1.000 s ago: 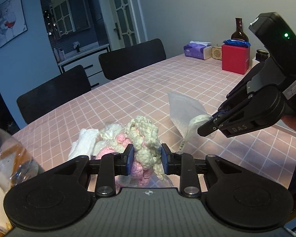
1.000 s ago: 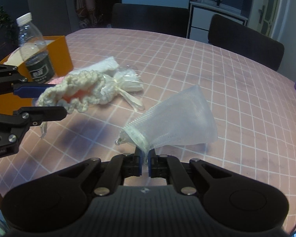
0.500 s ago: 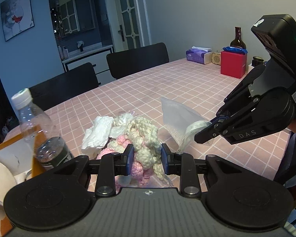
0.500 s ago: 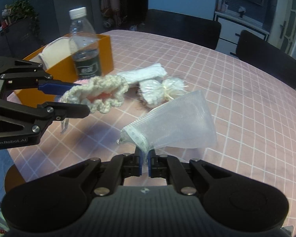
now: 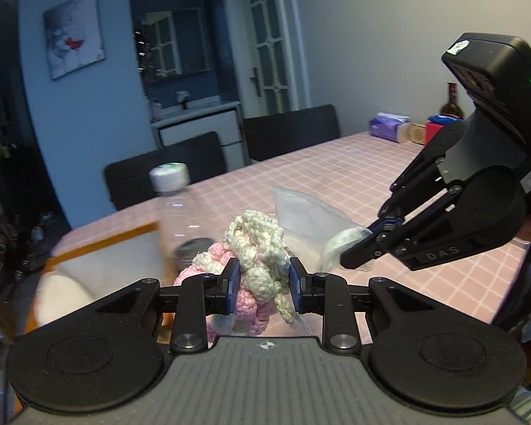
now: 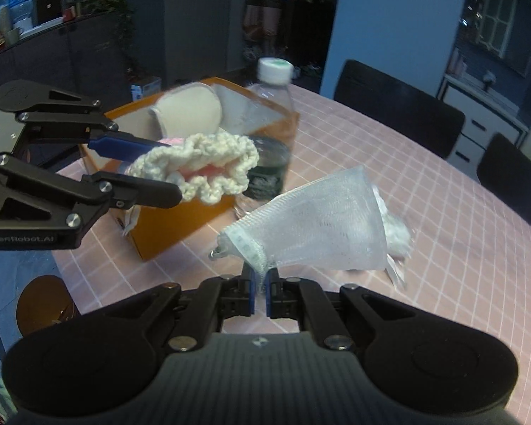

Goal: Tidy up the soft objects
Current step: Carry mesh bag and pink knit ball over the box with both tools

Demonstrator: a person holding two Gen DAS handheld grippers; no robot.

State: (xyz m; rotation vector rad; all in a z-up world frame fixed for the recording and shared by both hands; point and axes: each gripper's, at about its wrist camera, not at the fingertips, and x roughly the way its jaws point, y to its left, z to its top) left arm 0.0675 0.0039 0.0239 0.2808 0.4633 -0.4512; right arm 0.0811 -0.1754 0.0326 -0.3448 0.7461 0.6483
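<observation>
Orange walls of an open box (image 6: pixel 180 219) stand at the left on the pink checked desk (image 6: pixel 442 233), with a pale round pad (image 6: pixel 186 108) leaning inside. Just in front of the box, the left gripper (image 6: pixel 175 168) holds a cream and pink crocheted piece (image 6: pixel 201 164) in the air, its jaws pressed on the yarn from both sides. A clear water bottle (image 6: pixel 272 124) with a white cap stands at the box's right corner, behind the crochet. Right of that, the right gripper (image 6: pixel 261 285) has its jaws closed on the hemmed mouth of a white mesh bag (image 6: pixel 318 226), which fans out above the desk. A crumpled white bundle (image 6: pixel 398 232) lies on the desk just behind the bag. In the left wrist view the crocheted piece (image 5: pixel 260 265) sits between the left gripper (image 5: pixel 262 279) pads, with the right gripper (image 5: pixel 357 249) and mesh bag (image 5: pixel 301 223) just beyond on the right.
</observation>
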